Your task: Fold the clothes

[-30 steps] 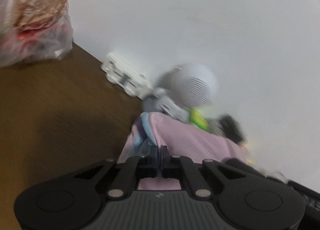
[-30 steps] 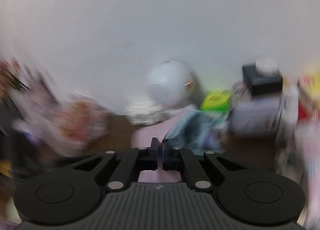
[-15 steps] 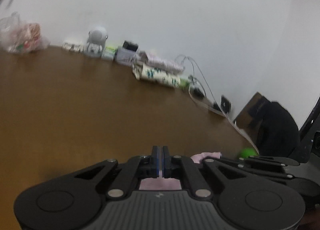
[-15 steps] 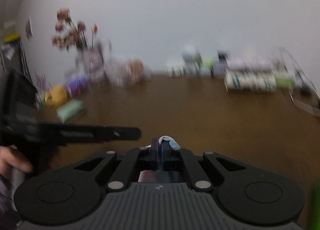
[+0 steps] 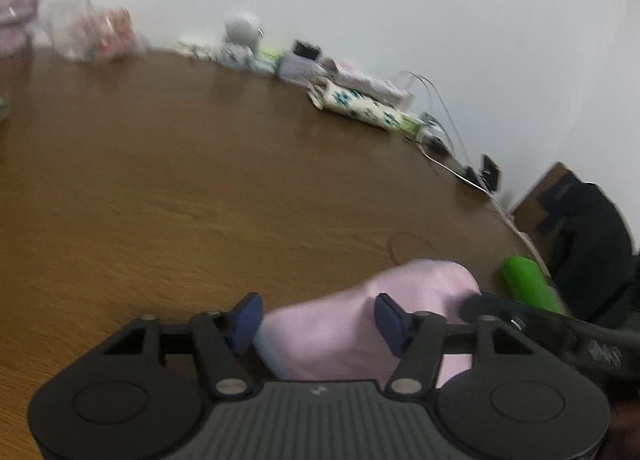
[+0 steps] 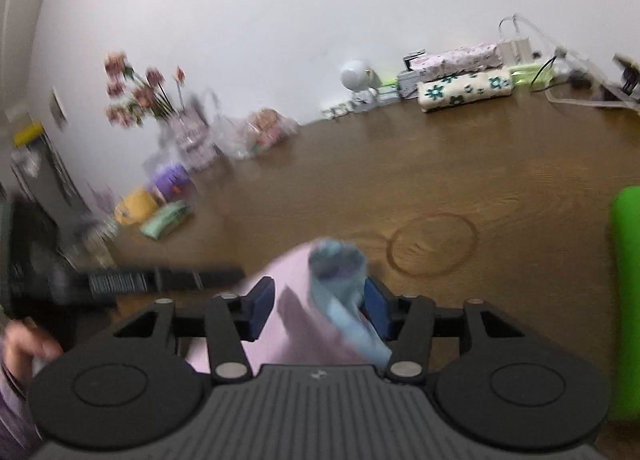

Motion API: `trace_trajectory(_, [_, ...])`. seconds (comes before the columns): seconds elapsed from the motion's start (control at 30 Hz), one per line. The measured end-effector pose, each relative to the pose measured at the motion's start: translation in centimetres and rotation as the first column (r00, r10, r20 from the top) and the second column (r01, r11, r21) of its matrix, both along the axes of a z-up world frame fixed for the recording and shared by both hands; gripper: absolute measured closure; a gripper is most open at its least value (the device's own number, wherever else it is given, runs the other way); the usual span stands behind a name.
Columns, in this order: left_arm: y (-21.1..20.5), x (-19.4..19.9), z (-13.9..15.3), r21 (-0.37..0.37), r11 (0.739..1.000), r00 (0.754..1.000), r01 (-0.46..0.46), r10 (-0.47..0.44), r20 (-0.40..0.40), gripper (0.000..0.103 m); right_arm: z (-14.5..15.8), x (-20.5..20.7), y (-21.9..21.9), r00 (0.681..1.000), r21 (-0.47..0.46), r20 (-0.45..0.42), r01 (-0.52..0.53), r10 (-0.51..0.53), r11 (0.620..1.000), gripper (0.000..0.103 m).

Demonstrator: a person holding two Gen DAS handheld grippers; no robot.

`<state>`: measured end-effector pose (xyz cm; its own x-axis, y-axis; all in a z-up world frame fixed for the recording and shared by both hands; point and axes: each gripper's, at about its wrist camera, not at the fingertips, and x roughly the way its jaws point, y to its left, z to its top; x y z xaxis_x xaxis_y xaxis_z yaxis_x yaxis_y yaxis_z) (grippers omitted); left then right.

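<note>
Both tongs (image 5: pixel 316 324) (image 6: pixel 318 310) half-open round pink garment (image 5: pixel 360 324)

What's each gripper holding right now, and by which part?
Nothing. Both have just been opening: left gripper and right gripper jaws stand apart, the pink garment loose between them, no pad pressing it.

left claw (image 5: pixel 316 320) jaws just opened, right claw (image 6: pixel 320 310) jaws just opened
</note>
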<state>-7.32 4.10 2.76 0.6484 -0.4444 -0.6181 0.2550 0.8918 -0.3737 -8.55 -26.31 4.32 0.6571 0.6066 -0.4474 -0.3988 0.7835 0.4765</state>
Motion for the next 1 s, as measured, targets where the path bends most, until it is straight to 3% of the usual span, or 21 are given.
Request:
trace_trajectory(0.07, [-0.3,0.6,-0.4,-0.031,0.998,0.998,0.054,-0.055,-0.019,0.063,-0.6,1.6,0.0,0.998,0.04,-0.056,-0.027,0.029,0.999,0.052])
trace_trajectory(0.1, [-0.5,0.9,-0.6,-0.043,0.996,0.996,0.08,-0.082,-0.027,0.079,-0.9,2.1,0.1,0.996,0.058,-0.076,-0.038,0.043,0.998,0.062])
trace_trajectory(0.13, [-0.6,1.2,-0.8,-0.052,0.994,0.994,0.1,-0.102,-0.035,0.089,-1.1,2.7,0.3,0.994,0.075,-0.095,-0.049,0.056,0.996,0.074])
trace_trajectory(0.17, [-0.7,1.7,-1.0,-0.055,0.994,0.994,0.094,-0.097,-0.042,0.092,-1.2,3.2,0.6,0.993,0.078,-0.099,-0.055,0.062,0.995,0.092])
trace_trajectory(0.3, [0.2,4.3,-0.9,-0.154,0.985,0.996,0.083,-0.088,-0.029,0.098,-0.3,5.1,2.2,0.997,0.06,-0.051,-0.054,0.057,0.997,0.097])
trace_trajectory(0.37, [0.4,5.4,1.5,-0.166,0.983,0.997,0.073,-0.069,0.032,0.098,1.9,5.9,2.8,0.999,0.057,0.022,-0.038,0.037,0.998,0.097])
trace_trajectory(0.4, [0.5,5.1,3.9,-0.172,0.982,0.991,0.082,-0.063,0.118,0.098,3.3,5.9,3.2,0.996,0.052,0.08,-0.039,0.035,0.998,0.098])
trace_trajectory(0.43, [0.6,4.5,6.3,-0.175,0.98,0.975,0.097,-0.059,0.213,0.098,5.0,4.9,3.5,0.981,0.029,0.19,-0.045,0.039,0.999,0.098])
trace_trajectory(0.47, [0.7,2.9,8.8,-0.17,0.977,0.936,0.131,-0.066,0.345,0.098,6.8,3.6,3.8,0.948,-0.002,0.315,-0.05,0.049,0.999,0.098])
trace_trajectory(0.53, [0.6,-0.3,12.5,-0.104,0.978,0.826,0.181,-0.093,0.556,0.095,9.2,0.9,4.2,0.857,-0.072,0.51,-0.045,0.076,0.996,0.098])
trace_trajectory(0.57, [0.5,-1.3,12.8,-0.052,0.982,0.802,0.184,-0.12,0.585,0.089,9.5,-0.4,4.1,0.817,-0.113,0.569,-0.034,0.093,0.993,0.096])
trace_trajectory(0.6, [0.4,-2.2,12.9,-0.007,0.982,0.79,0.187,-0.146,0.596,0.083,9.8,-1.7,4.0,0.773,-0.152,0.625,-0.021,0.112,0.988,0.087])
trace_trajectory(0.63, [0.5,-2.3,11.8,0.006,0.98,0.821,0.197,-0.168,0.545,0.078,9.4,-2.1,3.7,0.784,-0.186,0.607,-0.022,0.132,0.982,0.08])
trace_trajectory(0.67, [0.7,-2.2,10.1,0.008,0.977,0.86,0.212,-0.19,0.474,0.072,8.1,-2.3,3.2,0.829,-0.207,0.54,-0.035,0.145,0.978,0.064])
trace_trajectory(0.7, [0.9,-2.2,7.8,0.006,0.974,0.9,0.225,-0.21,0.381,0.072,6.7,-2.4,2.6,0.873,-0.223,0.462,-0.053,0.153,0.973,0.055])
trace_trajectory(0.77, [1.4,-2.5,3.7,0.01,0.969,0.947,0.245,-0.241,0.212,0.071,3.9,-2.7,1.4,0.941,-0.249,0.296,-0.091,0.165,0.964,0.055])
trace_trajectory(0.87, [2.2,-3.3,0.6,0.039,0.977,0.97,0.211,-0.214,0.113,0.057,1.9,-3.7,-0.4,0.973,-0.226,0.188,-0.087,0.131,0.97,0.051])
trace_trajectory(1.0, [3.4,-1.8,1.7,0.037,0.988,0.97,0.151,-0.155,0.188,0.03,2.5,-1.4,-1.5,0.988,-0.16,0.154,0.002,0.024,0.987,0.043])
